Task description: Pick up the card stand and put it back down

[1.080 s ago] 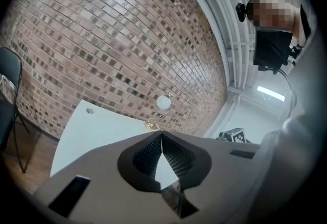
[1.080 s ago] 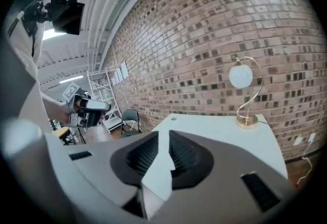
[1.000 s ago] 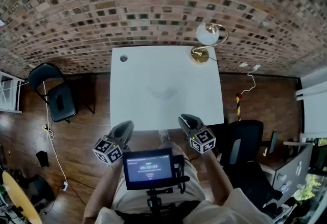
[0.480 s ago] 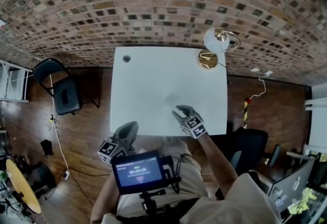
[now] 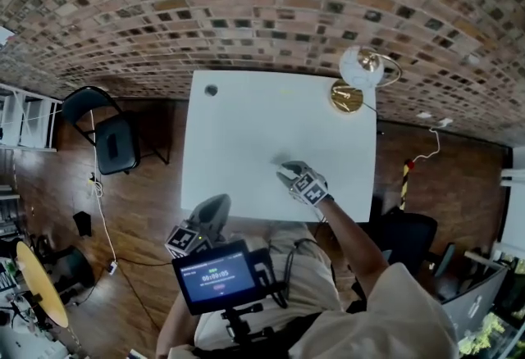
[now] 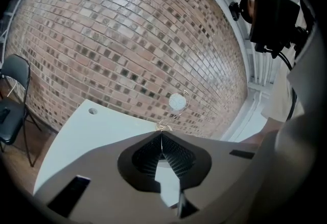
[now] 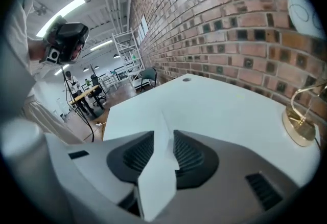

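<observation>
The card stand is a faint clear shape on the white table, right of centre. My right gripper reaches over the table's front part with its tips at the stand. In the right gripper view its jaws stand apart around a thin transparent edge of the card stand, and the pads do not visibly press on it. My left gripper hangs off the table's front edge, over the person's lap. In the left gripper view the left gripper has its tips touching and holds nothing.
A gold lamp with a white round shade stands at the table's far right corner. A small round hole marks the far left corner. A brick wall runs behind the table. A black chair stands left, and a screen sits at the person's chest.
My right gripper has gone from the person's lap forward over the table to the card stand. The left gripper has stayed by the front edge.
</observation>
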Demonstrator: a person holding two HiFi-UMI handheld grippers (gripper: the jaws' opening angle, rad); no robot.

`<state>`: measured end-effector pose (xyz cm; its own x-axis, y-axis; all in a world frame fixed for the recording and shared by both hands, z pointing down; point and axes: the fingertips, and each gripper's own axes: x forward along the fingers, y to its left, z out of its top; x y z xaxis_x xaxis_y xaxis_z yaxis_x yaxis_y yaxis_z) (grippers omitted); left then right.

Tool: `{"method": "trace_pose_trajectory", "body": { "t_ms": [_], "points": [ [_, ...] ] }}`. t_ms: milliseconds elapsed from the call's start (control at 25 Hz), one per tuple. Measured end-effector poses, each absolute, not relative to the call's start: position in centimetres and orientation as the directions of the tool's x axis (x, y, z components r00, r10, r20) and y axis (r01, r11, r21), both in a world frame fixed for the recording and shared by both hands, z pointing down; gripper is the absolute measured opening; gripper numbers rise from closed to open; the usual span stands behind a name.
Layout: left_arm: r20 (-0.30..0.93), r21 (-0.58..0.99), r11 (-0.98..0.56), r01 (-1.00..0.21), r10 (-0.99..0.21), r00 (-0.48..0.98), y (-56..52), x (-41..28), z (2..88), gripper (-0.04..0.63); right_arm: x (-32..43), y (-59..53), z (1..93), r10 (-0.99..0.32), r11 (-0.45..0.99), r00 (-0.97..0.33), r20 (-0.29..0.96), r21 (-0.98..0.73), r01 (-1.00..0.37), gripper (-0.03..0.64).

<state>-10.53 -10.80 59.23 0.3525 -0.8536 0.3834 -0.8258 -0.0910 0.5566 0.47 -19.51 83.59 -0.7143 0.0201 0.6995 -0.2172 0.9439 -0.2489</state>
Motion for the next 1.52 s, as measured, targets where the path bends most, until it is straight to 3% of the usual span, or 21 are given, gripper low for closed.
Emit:
{"method": "trace_pose_trajectory", "body": {
  "t_ms": [680, 840, 1160, 1520],
  "points": [
    [0.419, 0.514, -0.064, -0.856, -0.851, 0.315, -12.5, -16.2, 60.8, 0.0, -0.9, -19.4, 87.2, 0.073, 0.908, -0.685, 0.725, -0.333, -0.256, 0.121],
    [0.417, 0.495, -0.089, -0.864, -0.848, 0.327, -13.2, -17.2, 60.6, 0.0, -1.5, -19.6, 86.9, 0.03, 0.896, -0.707, 0.707, -0.332, -0.294, 0.041],
    [0.399, 0.495, -0.094, -0.864, -0.858, 0.323, -13.7, -18.7, 59.7, 0.0, -3.0, -20.3, 83.1, -0.031, 0.898, -0.765, 0.643, -0.318, -0.304, 0.028],
    [0.361, 0.501, -0.111, -0.858, -0.875, 0.324, -13.6, -18.0, 57.9, 0.0, -2.9, -21.8, 72.6, -0.04, 0.932, -0.84, 0.541, -0.283, -0.227, 0.028]
  ]
}}
